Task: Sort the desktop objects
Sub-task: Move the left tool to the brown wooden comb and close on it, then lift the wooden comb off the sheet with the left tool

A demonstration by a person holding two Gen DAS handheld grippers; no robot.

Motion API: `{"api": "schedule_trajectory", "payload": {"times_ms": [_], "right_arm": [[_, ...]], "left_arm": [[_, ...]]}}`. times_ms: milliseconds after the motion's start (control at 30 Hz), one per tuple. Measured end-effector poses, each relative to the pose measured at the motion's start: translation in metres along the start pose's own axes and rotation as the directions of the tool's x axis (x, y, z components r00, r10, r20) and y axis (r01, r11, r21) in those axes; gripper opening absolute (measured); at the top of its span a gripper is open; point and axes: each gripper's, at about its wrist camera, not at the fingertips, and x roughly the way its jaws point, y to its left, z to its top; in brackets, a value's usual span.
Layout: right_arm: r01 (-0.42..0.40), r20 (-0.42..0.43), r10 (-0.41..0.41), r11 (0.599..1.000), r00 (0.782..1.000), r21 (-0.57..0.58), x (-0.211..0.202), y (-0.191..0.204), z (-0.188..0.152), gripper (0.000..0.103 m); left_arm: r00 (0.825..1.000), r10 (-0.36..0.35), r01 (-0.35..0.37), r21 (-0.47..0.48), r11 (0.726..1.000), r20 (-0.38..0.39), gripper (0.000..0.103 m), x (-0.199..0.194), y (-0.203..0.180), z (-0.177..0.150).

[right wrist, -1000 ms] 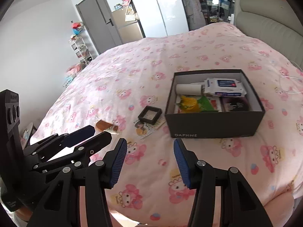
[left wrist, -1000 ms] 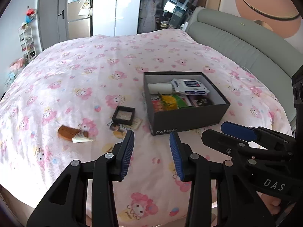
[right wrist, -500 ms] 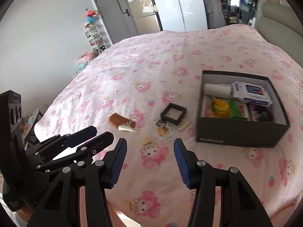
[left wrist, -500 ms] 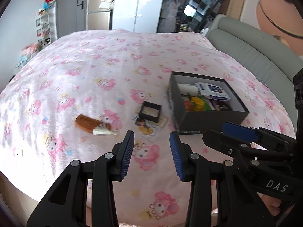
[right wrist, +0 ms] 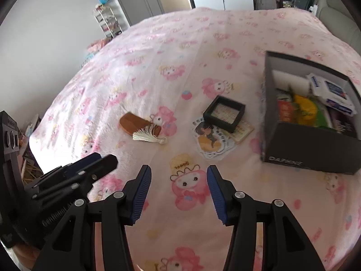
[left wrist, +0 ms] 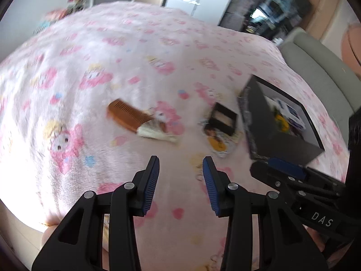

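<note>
Both of my hand-held grippers are wide apart and empty: left hand-held gripper (left wrist: pixel 180 176) and right hand-held gripper (right wrist: pixel 178 185) hover over the near edge of the bed (right wrist: pixel 180 45), nothing between the pads.

Nearest loose item: the brown comb (right wrist: pixel 140 124) with a cream tassel (right wrist: pixel 147 135) lying over its near end. Comb looks stiff, thin and light; it lies flat on soft fleece, so I'd pinch across its narrow width at the solid spine, clear of the teeth. Tassel is limp and will dangle or snag.

Just right of it: a cartoon sticker sheet (right wrist: pixel 211 142), with a small black frame box (right wrist: pixel 224 113) resting on its far corner. Sheet is floppy and flat, hard to get a pad under; probably move the frame box first. Frame box looks rigid and light; grip across two opposite walls.

Further right: the open black shoebox (right wrist: pixel 311 144), already holding a wipes pack (right wrist: pixel 331 92), and yellow, green and red packets I can't identify.

Left wrist view is motion-blurred, so detail there is poor. Shoebox's far right end is cut off in the right wrist view.
</note>
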Motion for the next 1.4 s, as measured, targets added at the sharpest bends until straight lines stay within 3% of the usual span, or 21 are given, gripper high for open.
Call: {"api": "schedule_trajectory", "payload": {"times_ms": [133,333,400,467,600,800,867,933,1000,1100,1300,1400], "right_arm": [[-0.007,-0.032,0.005,0.999,0.999,-0.043,0.037,0.011,0.014,0.047],[-0.034,-0.08,0.027,0.996,0.996,-0.084,0.092,0.025,0.036,0.047],[-0.045,-0.083,0.037,0.994,0.996,-0.097,0.11,0.03,0.043,0.047],[-0.057,-0.089,0.047,0.991,0.995,-0.119,0.128,0.034,0.048,0.047],[-0.045,-0.179,0.023,0.991,0.984,-0.122,0.167,0.033,0.047,0.047],[-0.118,-0.165,0.104,0.99,0.981,-0.077,0.161,0.026,0.041,0.046],[-0.144,-0.156,0.131,0.987,0.979,-0.077,0.152,0.026,0.04,0.046],[-0.119,-0.147,0.103,0.987,0.984,-0.104,0.142,0.027,0.036,0.045],[-0.081,-0.131,0.065,0.989,0.989,-0.121,0.132,0.025,0.034,0.045],[-0.026,-0.113,0.015,0.995,0.993,-0.095,0.122,0.012,0.033,0.045],[-0.078,-0.145,0.082,0.996,0.986,0.032,0.137,-0.011,0.045,0.045],[-0.093,-0.16,0.096,0.995,0.982,0.024,0.146,-0.008,0.049,0.045]], "left_arm": [[1.0,0.028,-0.029,-0.101,0.994,-0.012,0.04,0.031,0.038,0.012],[0.998,0.047,-0.054,-0.177,0.983,-0.042,0.04,0.079,0.08,0.042],[0.995,0.059,-0.073,-0.189,0.979,-0.079,0.05,0.102,0.088,0.05],[0.993,0.061,-0.079,-0.195,0.978,-0.1,0.05,0.117,0.091,0.055],[0.995,0.038,-0.056,-0.194,0.979,-0.096,0.048,0.13,0.088,0.058],[0.996,0.003,-0.014,-0.135,0.991,-0.087,0.037,0.122,0.074,0.049],[0.995,-0.039,0.027,-0.125,0.992,-0.094,0.034,0.117,0.065,0.043],[0.991,-0.083,0.071,-0.11,0.991,-0.106,0.033,0.111,0.053,0.037],[0.993,-0.073,0.065,-0.078,0.995,-0.096,0.033,0.103,0.045,0.037],[0.996,-0.05,0.041,-0.111,0.993,-0.074,0.034,0.1,0.056,0.05],[0.994,0.088,-0.095,-0.13,0.987,-0.058,0.034,0.124,0.09,0.079],[0.995,0.067,-0.074,-0.097,0.992,-0.075,0.034,0.139,0.089,0.084]]}}
